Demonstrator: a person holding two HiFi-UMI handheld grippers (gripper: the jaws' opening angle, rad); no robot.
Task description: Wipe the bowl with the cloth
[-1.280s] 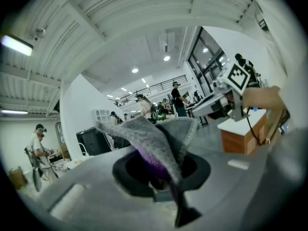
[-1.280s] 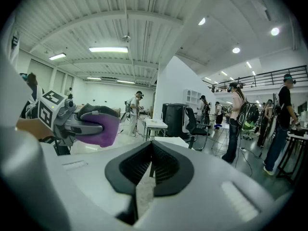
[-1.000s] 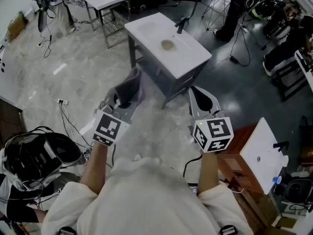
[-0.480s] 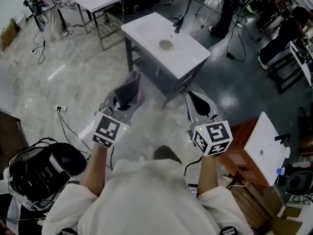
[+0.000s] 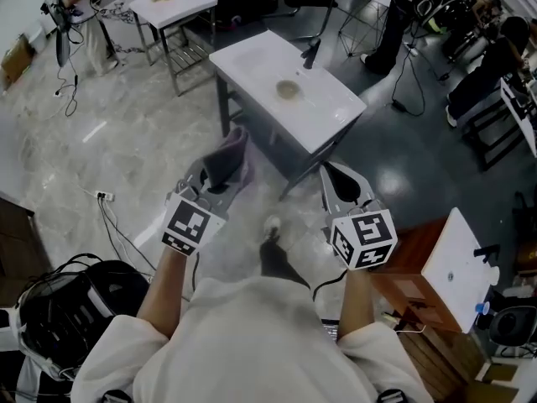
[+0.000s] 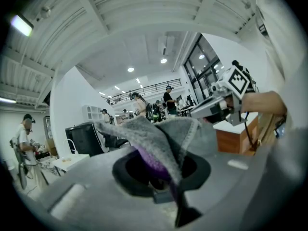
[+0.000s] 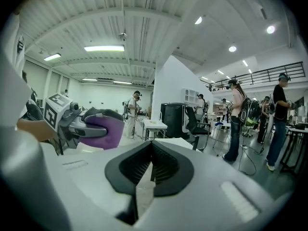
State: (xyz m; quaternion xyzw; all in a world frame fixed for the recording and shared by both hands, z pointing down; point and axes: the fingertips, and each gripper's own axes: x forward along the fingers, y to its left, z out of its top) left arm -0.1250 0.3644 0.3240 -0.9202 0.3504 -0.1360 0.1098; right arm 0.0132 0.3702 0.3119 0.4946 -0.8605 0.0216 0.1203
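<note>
Left claw point(image 5: 216, 180), held forward, pinches the cloth point(image 5: 232, 156).

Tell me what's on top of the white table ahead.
A small bowl sits on the table, a dark object near its far edge. The bowl's inside is too small to tell.

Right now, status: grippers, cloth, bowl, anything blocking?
Left gripper shut on cloth. Right gripper shut, empty. Bowl on white table ahead, untouched. No obstacle seen between grippers and table.
</note>
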